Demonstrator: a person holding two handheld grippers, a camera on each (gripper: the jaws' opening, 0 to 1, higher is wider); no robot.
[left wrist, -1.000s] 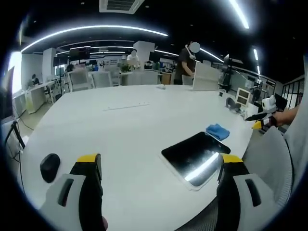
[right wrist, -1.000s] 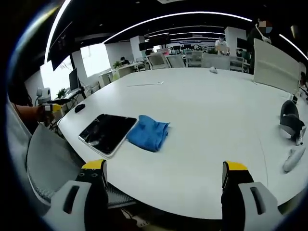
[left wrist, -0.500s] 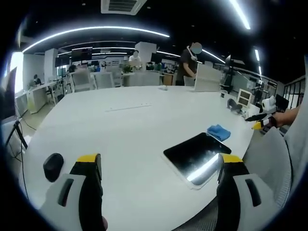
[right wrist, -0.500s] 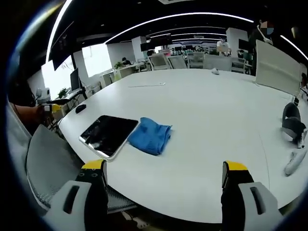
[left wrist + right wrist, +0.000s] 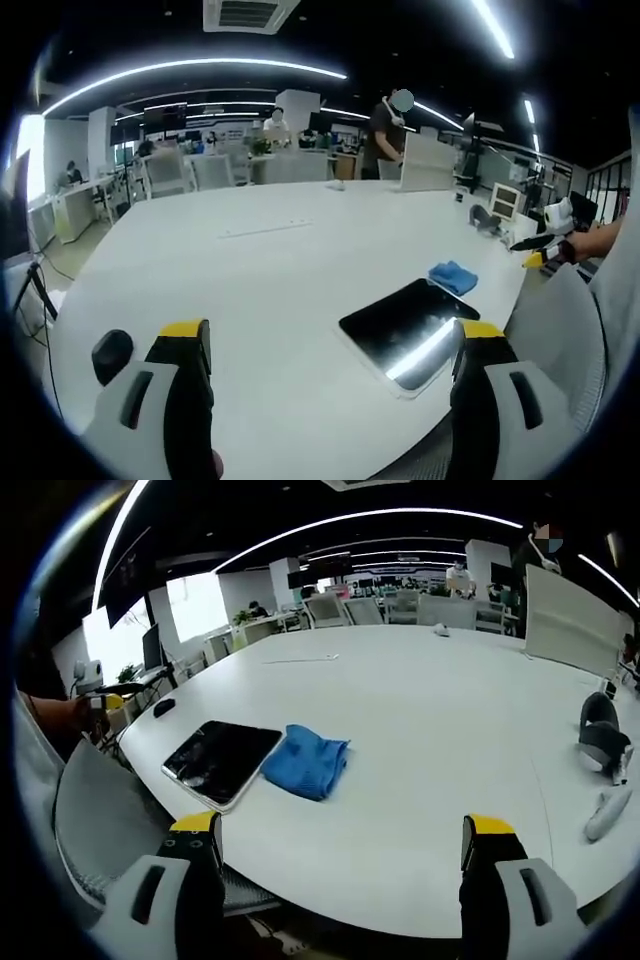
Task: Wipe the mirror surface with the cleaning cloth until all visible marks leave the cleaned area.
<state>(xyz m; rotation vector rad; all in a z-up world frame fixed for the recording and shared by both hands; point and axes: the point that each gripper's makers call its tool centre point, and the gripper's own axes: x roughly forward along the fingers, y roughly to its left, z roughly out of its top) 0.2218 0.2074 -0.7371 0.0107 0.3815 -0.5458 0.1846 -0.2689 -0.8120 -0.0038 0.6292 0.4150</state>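
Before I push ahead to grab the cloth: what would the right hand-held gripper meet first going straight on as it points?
Probably bare table. The blue cloth and mirror lie left of the line between its open jaws, though depth is hard to judge.

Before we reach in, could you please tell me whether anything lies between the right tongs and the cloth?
Nothing visible does: only bare table lies between the open right tongs and the cloth, which rests beside the mirror.

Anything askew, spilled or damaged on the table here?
Nothing stands out. The mirror lies flat near the table edge with the blue cloth beside it; both claws are open and empty.
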